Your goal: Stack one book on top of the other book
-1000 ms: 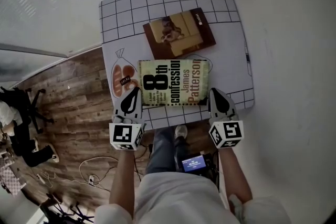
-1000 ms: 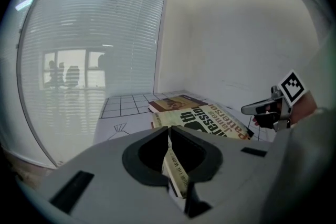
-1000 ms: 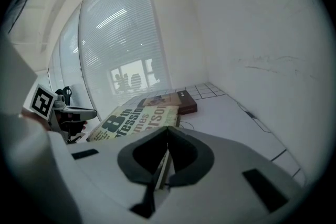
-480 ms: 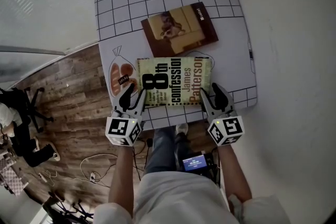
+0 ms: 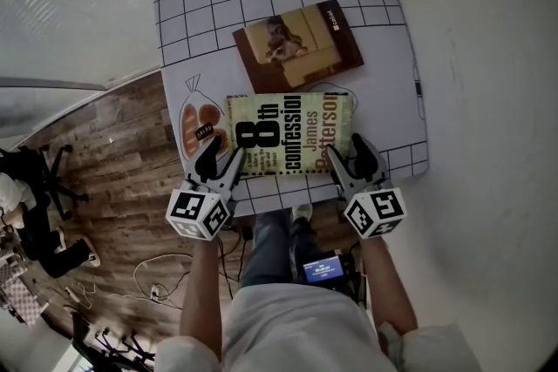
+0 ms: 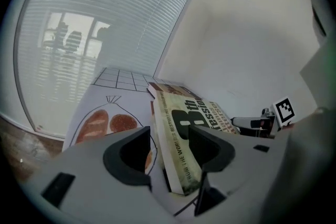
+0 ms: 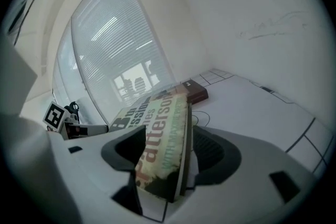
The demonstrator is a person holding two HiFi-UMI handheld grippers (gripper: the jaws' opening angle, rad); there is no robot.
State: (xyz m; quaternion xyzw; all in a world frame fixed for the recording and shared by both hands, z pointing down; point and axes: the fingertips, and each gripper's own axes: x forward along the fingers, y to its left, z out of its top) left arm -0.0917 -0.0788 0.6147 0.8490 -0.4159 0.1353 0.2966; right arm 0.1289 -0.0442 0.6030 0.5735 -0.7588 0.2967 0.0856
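Both grippers have settled lower against the 8th Confession paperback (image 5: 290, 133) since a second ago, when their jaws were closed. Now my left gripper (image 5: 221, 156) straddles its near left corner and my right gripper (image 5: 349, 152) its near right corner; both sets of jaws are opening wide, pads not pressing, as far as I can judge. The paperback lies on the gridded mat (image 5: 384, 100); the brown book (image 5: 298, 46) sits askew just beyond its far edge; a bread drawing (image 5: 202, 125) lies just left of it.
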